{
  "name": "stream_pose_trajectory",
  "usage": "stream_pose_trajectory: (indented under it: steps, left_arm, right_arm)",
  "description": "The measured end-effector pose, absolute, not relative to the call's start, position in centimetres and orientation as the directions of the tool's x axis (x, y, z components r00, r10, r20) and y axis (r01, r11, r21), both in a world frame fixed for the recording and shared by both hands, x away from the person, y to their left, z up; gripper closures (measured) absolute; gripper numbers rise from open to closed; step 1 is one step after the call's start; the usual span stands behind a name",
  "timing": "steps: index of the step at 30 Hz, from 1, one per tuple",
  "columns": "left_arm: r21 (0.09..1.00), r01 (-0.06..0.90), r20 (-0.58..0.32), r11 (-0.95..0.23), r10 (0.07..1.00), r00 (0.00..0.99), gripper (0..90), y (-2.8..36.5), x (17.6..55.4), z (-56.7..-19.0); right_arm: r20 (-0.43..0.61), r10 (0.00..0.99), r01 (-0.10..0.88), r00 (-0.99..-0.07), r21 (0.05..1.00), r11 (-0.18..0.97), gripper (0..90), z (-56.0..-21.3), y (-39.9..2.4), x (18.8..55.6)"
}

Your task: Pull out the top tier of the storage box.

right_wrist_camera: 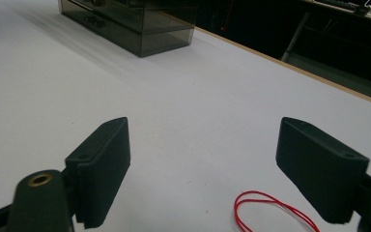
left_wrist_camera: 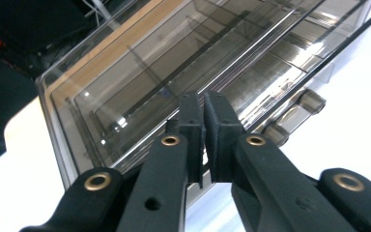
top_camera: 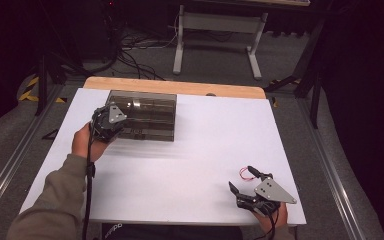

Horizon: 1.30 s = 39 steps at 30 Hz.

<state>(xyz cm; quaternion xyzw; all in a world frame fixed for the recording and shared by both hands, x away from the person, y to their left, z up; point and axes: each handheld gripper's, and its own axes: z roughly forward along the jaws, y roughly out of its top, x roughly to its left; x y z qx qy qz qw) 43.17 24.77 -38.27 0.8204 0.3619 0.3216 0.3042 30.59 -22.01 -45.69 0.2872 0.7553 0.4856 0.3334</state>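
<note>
Centrally at the far left of the white table top (top_camera: 190, 150) sits a smoked, see-through drawer box (top_camera: 147, 116), its long axis running left to right across the table, parallel to the wooden far edge (top_camera: 175, 86). Its front face, with the small drawer pulls (left_wrist_camera: 297, 110), points toward the person's side. In the left gripper view the box fills the background on a slant, its inner dividers showing through the tinted top, and the pulls stick out from the lower face at the right.

At the box's near left corner, the left gripper (top_camera: 107, 122) hangs over the top face, held by the left hand (top_camera: 86, 142) with a sleeve (top_camera: 50, 210) trailing back to the bottom edge. Its jaws are pressed almost together with a thin slit between the pads (left_wrist_camera: 193, 130), and nothing is pinched in them; whether the tips touch the box cannot be told.

Well apart from the box, at the near right corner of the table, the right gripper (top_camera: 242, 182) rests low, its jaws spread wide and empty. A thin red loop of wire (right_wrist_camera: 270, 212) lies on the white surface just beside the right-hand pad in the right gripper view, and in the high view it shows close to the gripper's far jaw. Beyond the table, a white-legged stand (top_camera: 219, 40) and dark cables (top_camera: 135, 50) rest on the grey floor.
</note>
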Motion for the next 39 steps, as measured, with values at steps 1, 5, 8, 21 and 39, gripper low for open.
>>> stream_pose_trajectory:
  steps: [1,5,8,21,39]
  left_arm:
    - [0.732,0.398,0.308,-0.553,0.789,0.531,86.6,24.8,43.2,-38.3]
    - [0.752,0.433,0.236,-0.497,0.816,0.528,89.3,25.8,43.3,-38.6]
    - [0.744,0.455,0.207,-0.489,0.816,0.54,89.3,26.0,43.4,-38.6]
    - [0.698,0.521,0.141,-0.491,0.808,0.572,88.3,26.2,44.0,-39.4]
    - [0.739,0.5,0.104,-0.451,0.81,0.577,88.6,26.8,41.7,-40.1]
  right_arm:
    - [-0.225,0.758,0.11,-0.613,0.925,0.363,20.7,-45.7,-22.0,30.6]
    - [-0.226,0.758,0.113,-0.612,0.923,0.367,20.7,-45.7,-22.0,30.7]
    - [-0.227,0.757,0.113,-0.613,0.923,0.368,20.7,-45.7,-22.0,30.7]
    - [-0.227,0.752,0.117,-0.619,0.92,0.374,21.0,-45.8,-22.0,30.7]
    - [-0.229,0.78,0.118,-0.582,0.926,0.36,21.2,-45.6,-22.2,30.6]
